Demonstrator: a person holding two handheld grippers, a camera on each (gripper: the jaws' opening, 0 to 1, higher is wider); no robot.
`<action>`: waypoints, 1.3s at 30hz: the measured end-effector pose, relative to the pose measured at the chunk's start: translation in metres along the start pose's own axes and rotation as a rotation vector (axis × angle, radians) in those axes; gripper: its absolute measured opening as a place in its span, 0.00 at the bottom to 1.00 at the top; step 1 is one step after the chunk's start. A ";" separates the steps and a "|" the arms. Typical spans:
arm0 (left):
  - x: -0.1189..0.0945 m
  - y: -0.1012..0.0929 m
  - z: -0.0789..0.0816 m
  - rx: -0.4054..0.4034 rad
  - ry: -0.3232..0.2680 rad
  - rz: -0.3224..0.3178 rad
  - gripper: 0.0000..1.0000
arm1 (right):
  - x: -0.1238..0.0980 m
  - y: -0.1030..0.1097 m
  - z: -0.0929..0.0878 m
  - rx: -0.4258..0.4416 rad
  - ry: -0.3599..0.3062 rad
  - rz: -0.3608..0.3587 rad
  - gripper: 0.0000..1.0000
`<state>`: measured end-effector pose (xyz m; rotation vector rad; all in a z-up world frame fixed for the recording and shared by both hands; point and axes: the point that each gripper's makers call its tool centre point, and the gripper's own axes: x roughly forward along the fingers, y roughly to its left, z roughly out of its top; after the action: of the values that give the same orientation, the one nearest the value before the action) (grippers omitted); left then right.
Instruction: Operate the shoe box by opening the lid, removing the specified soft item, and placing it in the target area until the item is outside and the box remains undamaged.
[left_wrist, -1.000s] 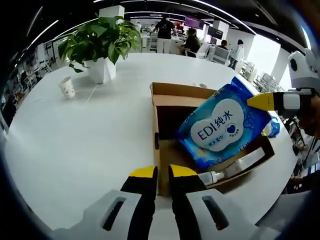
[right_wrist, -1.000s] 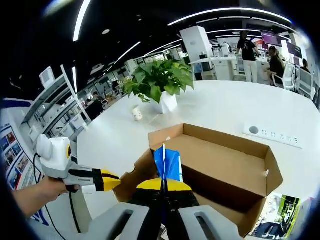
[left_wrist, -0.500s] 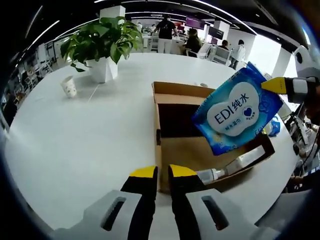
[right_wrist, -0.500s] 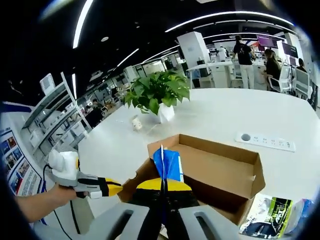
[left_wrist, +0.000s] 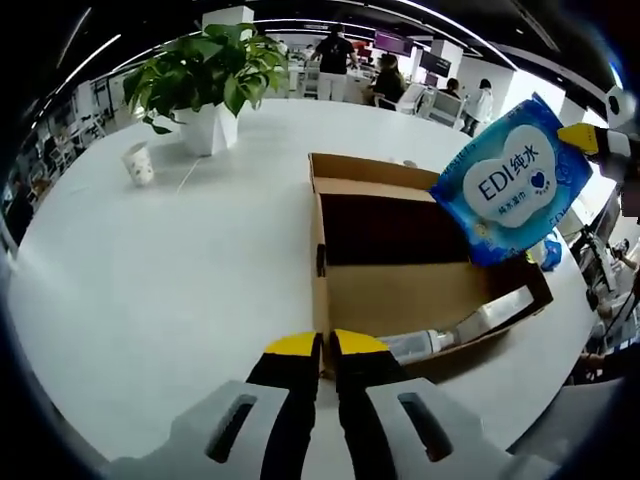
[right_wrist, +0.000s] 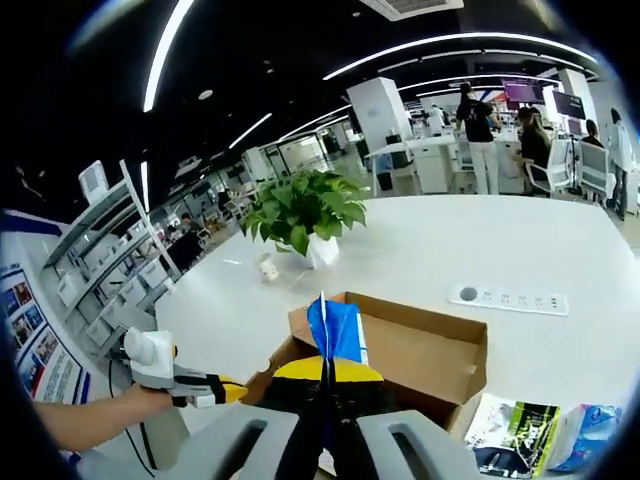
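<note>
An open brown cardboard shoe box (left_wrist: 400, 290) sits on the white table (left_wrist: 170, 270); a clear bottle (left_wrist: 440, 340) lies along its near side. A blue wet-wipes pack (left_wrist: 508, 180) hangs in the air above the box's right end, pinched at its corner by my right gripper (left_wrist: 583, 138), which comes in from the right. In the right gripper view that gripper (right_wrist: 324, 372) is shut on the pack's edge (right_wrist: 333, 330), above the box (right_wrist: 410, 345). My left gripper (left_wrist: 318, 346) stands shut at the box's near corner, holding nothing; it also shows as the left gripper (right_wrist: 215, 388) in a hand.
A potted plant (left_wrist: 205, 85) and a paper cup (left_wrist: 137, 163) stand at the far left of the table. A power strip (right_wrist: 508, 298) lies beyond the box. Printed packets (right_wrist: 515, 435) lie on the table right of the box. People stand at desks in the background.
My right gripper has lifted the wipes pack up and to the right, out of the box. The left gripper has stayed at the box's corner.
</note>
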<state>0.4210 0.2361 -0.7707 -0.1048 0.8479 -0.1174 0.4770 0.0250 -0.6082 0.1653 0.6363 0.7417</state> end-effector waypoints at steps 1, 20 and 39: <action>0.000 0.000 0.000 -0.003 0.001 0.000 0.03 | -0.003 0.000 0.001 0.000 -0.004 -0.001 0.00; -0.006 -0.006 -0.002 -0.027 0.007 0.007 0.01 | -0.049 -0.047 0.029 0.031 -0.066 -0.072 0.00; -0.012 -0.009 -0.004 -0.043 0.008 0.020 0.00 | -0.095 -0.091 0.032 0.064 -0.108 -0.173 0.00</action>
<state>0.4099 0.2289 -0.7630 -0.1359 0.8591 -0.0809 0.4954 -0.1035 -0.5697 0.2053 0.5642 0.5421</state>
